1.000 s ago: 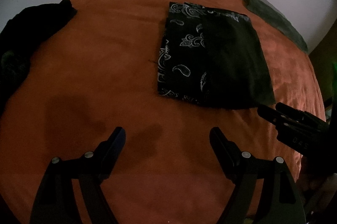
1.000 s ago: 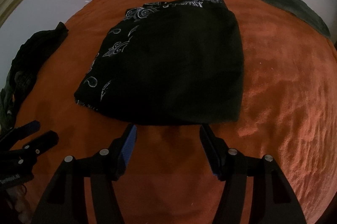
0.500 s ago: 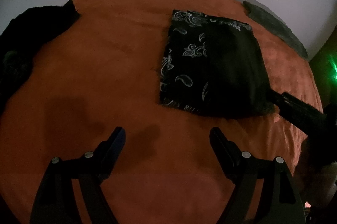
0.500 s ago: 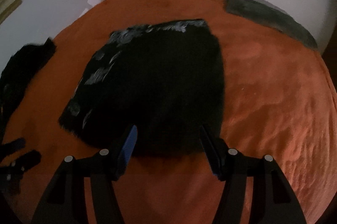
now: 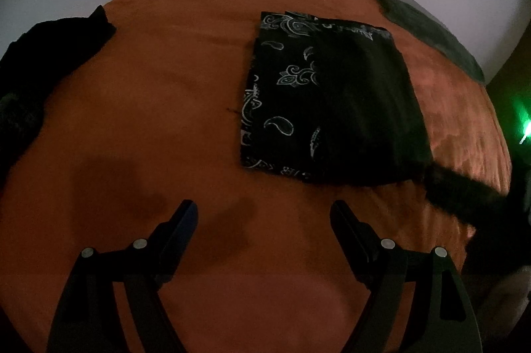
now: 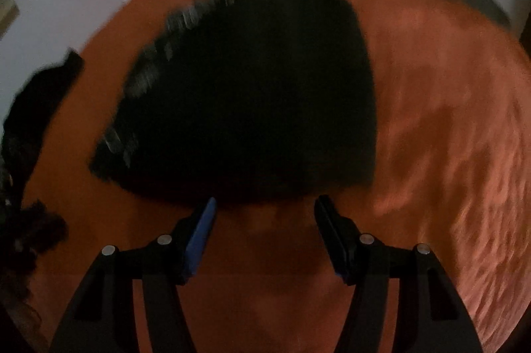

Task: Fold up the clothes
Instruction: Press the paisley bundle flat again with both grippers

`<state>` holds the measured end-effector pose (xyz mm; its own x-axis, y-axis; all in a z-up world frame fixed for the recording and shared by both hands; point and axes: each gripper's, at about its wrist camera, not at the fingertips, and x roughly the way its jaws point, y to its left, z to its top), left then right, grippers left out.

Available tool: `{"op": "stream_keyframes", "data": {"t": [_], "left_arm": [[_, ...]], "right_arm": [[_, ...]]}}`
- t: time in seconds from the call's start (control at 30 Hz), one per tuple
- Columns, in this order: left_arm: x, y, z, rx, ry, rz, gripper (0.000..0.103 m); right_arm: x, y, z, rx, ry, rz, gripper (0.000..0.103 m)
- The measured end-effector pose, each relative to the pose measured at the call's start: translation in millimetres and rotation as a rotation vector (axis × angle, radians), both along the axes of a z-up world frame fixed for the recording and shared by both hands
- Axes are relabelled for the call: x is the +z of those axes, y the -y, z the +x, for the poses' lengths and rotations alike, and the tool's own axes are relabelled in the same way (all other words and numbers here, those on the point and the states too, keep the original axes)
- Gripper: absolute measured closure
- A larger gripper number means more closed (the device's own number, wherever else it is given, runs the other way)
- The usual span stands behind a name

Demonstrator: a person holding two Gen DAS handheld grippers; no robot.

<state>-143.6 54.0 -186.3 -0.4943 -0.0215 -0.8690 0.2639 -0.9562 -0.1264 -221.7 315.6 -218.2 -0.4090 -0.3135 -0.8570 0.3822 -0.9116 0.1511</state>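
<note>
While the garment lies folded flat on the orange bed, I hold both grippers low over the bedding, fingers released and empty. The left gripper is spread wide over bare blanket, with the garment ahead and to its right, well apart from its fingers. The right gripper is the nearer one: in its blurred view the garment's near hem sits just ahead of the fingertips, and I cannot tell whether the tips already touch the cloth. In the left view that gripper reaches in from the right toward the garment's near right corner.

The garment's long axis runs away from me, its paisley strip along the left side and a plain black panel covering the rest. I judge that the coming move turns on this near hem lying squarely across the right fingers' gap, so a short advance would take it. A dark heap sits at the bed's left edge, and a grey cloth at the far right.
</note>
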Motion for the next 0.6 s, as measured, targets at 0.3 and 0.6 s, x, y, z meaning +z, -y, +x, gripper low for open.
{"op": "stream_keyframes", "data": {"t": [0.3, 0.6], "left_arm": [[0, 0, 0, -0.004, 0.001, 0.0, 0.02], [-12, 1, -12, -0.019, 0.026, 0.004, 0.02]], "right_arm": [[-20, 20, -30, -0.035, 0.04, 0.046, 0.041], [-30, 0, -4, 0.01, 0.139, 0.01, 0.041]]}}
